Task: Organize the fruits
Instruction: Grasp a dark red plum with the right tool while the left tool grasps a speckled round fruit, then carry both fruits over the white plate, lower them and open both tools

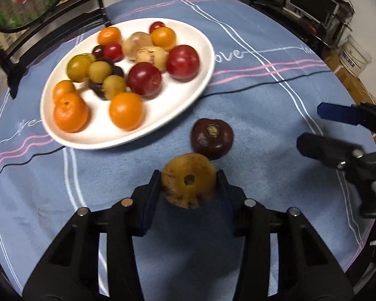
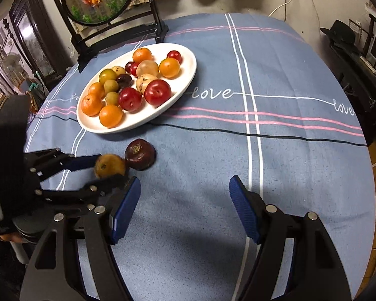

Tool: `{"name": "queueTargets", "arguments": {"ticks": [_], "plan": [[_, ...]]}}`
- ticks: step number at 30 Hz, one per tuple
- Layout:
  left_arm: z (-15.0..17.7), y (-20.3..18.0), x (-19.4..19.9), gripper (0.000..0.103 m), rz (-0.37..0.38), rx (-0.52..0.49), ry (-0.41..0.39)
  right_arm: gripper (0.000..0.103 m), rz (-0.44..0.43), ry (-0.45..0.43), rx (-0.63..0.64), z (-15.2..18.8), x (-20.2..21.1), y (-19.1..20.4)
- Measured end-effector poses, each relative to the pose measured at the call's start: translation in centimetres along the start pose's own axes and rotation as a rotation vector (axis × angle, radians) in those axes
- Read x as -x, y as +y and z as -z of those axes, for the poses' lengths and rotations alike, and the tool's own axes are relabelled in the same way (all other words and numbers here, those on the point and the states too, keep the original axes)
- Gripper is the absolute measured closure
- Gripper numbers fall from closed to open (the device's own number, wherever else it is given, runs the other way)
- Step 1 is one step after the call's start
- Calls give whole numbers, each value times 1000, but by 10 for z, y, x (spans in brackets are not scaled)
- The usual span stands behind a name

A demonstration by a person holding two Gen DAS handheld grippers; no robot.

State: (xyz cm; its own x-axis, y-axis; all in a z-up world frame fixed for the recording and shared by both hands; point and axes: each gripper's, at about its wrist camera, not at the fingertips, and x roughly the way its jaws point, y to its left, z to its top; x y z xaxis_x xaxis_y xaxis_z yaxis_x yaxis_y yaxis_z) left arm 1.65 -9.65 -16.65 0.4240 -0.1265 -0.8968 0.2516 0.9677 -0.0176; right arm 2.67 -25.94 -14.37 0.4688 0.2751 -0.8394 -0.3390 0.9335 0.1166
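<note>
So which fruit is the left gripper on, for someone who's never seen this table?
Start at the white oval plate of fruit on the blue tablecloth. Two fruits lie off it on the near side. The left gripper holds the yellow-brown speckled one, touching the dark purple fruit.

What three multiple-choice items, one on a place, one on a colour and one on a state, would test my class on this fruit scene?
1. Where does the dark fruit lie?
A. on the plate
B. on the cloth, off the plate
C. in the right gripper

2. What colour is the plate?
A. white
B. green
C. black

3. How is the right gripper?
A. shut on an orange
B. shut on the plate rim
C. open, holding nothing

Key: 1 B, it sits on the blue cloth beside the yellow fruit. 2 A, its rim shows white around the fruit. 3 C, its blue pads stand apart over bare cloth, while the left gripper has the yellow fruit between its fingers.
</note>
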Motion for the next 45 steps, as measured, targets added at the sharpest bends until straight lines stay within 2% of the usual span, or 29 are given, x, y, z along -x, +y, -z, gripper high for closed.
{"name": "queueTargets", "arguments": {"ticks": [12, 13, 15, 16, 17, 23, 30, 33, 40, 45], "plan": [[15, 61, 49, 58, -62, 175, -56, 30, -39, 48, 203, -26, -59, 59], [17, 64, 50, 58, -62, 186, -57, 33, -27, 59, 222, -28, -65, 63], [20, 67, 53, 58, -69, 198, -60, 50, 1, 101, 264, -27, -78, 69], [21, 69, 54, 58, -71, 205, -61, 55, 25, 109, 292, -26, -81, 72], [22, 71, 55, 58, -71, 211, -62, 61, 27, 105, 312, -25, -79, 75], [18, 70, 59, 58, -73, 220, -75, 61, -14, 79, 262, -26, -56, 63], [10, 53, 70, 58, -51, 175, -104, 61, -32, 54, 212, -12, -29, 60], [4, 48, 78, 58, -45, 154, -124, 61, -39, 8, 201, -15, -10, 64], [-20, 44, 104, 58, -45, 122, -195, 61, -46, -136, 195, -48, 41, 71], [-36, 50, 117, 58, -55, 123, -240, 61, -48, -188, 199, -64, 56, 79]]}}
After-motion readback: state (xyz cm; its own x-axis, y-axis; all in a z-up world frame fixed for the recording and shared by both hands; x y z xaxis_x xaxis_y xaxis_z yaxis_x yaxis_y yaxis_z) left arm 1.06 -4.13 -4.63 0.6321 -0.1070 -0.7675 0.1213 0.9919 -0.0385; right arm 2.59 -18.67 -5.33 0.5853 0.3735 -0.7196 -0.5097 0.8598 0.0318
